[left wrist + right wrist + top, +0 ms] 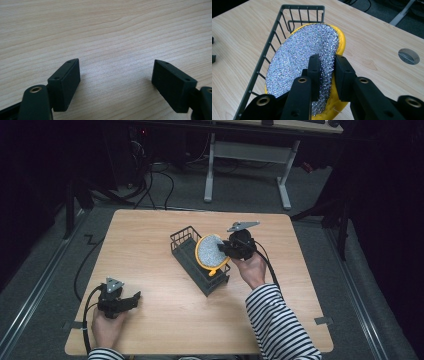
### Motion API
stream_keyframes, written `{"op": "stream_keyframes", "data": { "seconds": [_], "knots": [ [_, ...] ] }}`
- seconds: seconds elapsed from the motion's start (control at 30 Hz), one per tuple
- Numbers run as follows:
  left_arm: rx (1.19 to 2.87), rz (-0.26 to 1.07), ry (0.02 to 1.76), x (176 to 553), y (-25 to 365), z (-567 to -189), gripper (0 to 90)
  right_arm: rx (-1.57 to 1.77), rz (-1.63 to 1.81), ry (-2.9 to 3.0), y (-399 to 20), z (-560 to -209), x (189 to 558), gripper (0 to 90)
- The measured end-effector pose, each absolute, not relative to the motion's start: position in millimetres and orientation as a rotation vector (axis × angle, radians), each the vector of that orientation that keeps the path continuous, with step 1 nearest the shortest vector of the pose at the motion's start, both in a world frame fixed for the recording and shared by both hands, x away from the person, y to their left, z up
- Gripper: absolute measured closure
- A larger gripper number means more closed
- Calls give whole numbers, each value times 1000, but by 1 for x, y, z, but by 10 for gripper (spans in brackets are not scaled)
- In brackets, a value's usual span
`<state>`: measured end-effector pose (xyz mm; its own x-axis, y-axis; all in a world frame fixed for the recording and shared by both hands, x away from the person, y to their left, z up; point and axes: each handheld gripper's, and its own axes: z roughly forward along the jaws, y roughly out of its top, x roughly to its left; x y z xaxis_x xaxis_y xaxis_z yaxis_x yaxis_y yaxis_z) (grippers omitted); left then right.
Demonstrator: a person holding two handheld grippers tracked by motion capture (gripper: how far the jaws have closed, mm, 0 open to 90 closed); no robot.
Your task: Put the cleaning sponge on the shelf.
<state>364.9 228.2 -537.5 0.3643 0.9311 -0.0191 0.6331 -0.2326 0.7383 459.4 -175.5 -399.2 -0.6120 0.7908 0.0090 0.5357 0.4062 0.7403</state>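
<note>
The right claw (327, 71) is clamped on the edge of a round yellow scouring pad (304, 65) with a silver mesh face, held tilted over the dark wire basket (186, 247) at mid-table (150, 320). The left claw (116, 77) is spread wide, nothing gripped, resting low over bare wood.

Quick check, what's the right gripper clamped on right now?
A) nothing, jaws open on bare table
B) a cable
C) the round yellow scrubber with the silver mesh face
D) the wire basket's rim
C: in the right gripper view the right gripper has its jaws pinched on the edge of the scrubber, which tilts over the basket; the left gripper is the one open over bare table.
</note>
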Motion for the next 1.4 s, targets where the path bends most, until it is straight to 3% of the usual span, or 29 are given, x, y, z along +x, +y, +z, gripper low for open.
{"op": "stream_keyframes", "data": {
  "seconds": [1.27, 1.4],
  "knots": [
    [1967, 572, 1346, 365, 228, -538, 228, 1063, 972, 2398, -149, -417, 459, 730],
    [1967, 572, 1347, 365, 228, -538, 228, 1058, 976, 2399, -150, -417, 459, 694]
  ]
}}
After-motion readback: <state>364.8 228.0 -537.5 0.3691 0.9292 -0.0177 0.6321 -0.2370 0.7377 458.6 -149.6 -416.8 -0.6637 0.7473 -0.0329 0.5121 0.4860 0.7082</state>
